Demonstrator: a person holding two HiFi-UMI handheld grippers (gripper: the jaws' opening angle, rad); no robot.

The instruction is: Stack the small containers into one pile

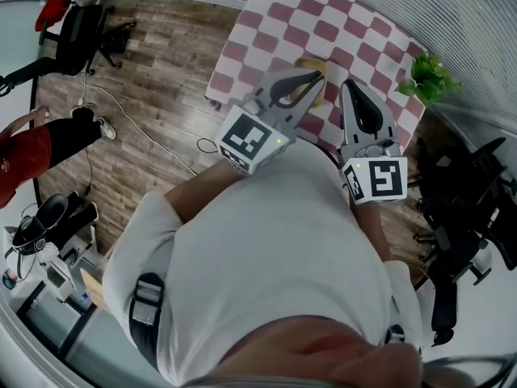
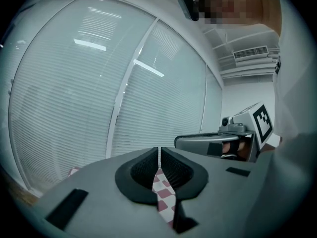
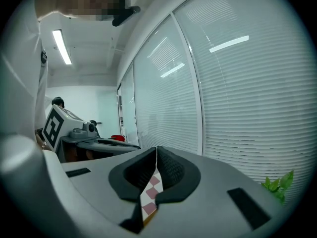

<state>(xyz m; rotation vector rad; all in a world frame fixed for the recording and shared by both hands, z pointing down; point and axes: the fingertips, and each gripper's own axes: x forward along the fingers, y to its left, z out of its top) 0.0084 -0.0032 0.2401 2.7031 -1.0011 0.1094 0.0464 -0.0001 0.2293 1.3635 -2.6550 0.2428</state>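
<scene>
In the head view a table with a red-and-white checked cloth stands ahead of me. On it lies a tan, wood-coloured thing, mostly hidden behind my left gripper, so its shape is unclear. My right gripper hovers just to the right of it, over the cloth's near edge. Both grippers are held close to my chest. The left gripper has its jaws together with nothing between them, and it points up at window blinds. The right gripper is likewise shut and empty.
A green plant stands at the table's right corner. A black office chair is at the right, another chair at the far left. A person in red sits left. A white cable crosses the wooden floor.
</scene>
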